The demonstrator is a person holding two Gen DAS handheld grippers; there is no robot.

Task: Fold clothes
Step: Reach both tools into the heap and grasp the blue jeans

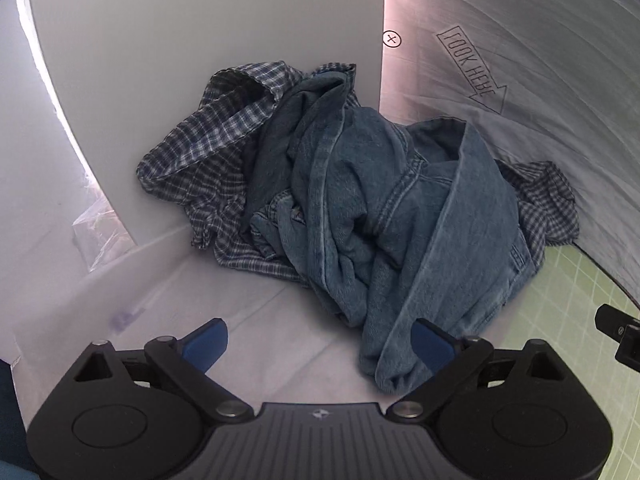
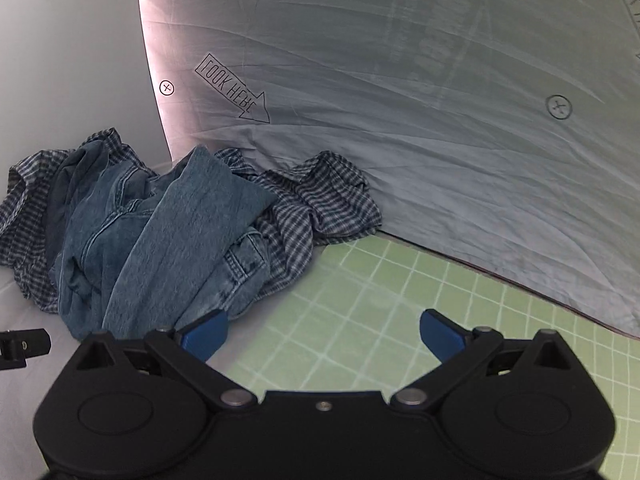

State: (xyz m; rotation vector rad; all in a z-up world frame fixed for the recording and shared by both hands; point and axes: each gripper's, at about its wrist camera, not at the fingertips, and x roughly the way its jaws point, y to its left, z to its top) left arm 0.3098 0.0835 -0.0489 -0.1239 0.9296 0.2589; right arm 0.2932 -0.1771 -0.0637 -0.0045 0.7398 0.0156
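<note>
- At the far left of your left wrist view stood a white panel [image 1: 200, 20], curving behind the heap, with a crumpled bit of clear plastic [image 1: 100, 232] at its foot.
- The checked shirt [image 1: 208, 152] lay crumpled against that panel, spreading under and around the denim.
- The denim garment [image 1: 400, 200] sat bunched on top of the checked shirt in the middle of the heap, one long fold trailing down toward your left gripper.
- You held your left gripper [image 1: 320, 344] low and level over the white-covered bench [image 1: 248, 344], pointing straight at the heap; its blue fingers [image 1: 208, 344] were spread wide with nothing between them, and the right-hand pad lay against the trailing denim fold.
- Right of the heap hung a grey sheet [image 1: 540, 80] printed with a mirrored "LOOK HERE" arrow [image 1: 472, 72].
- In your right wrist view the same heap sat at the left, the denim garment [image 2: 160, 240] over the checked shirt [image 2: 328, 200], whose far end rested against the foot of the grey sheet [image 2: 440, 140].
- You held your right gripper [image 2: 324, 336] low and level too, to the right of the heap, over a green gridded mat [image 2: 380, 300]; its blue fingers [image 2: 440, 336] were wide apart and empty, the left pad just beside the hem of the denim.
- A black part [image 2: 24, 346] of your left gripper showed at that view's left edge.
</note>
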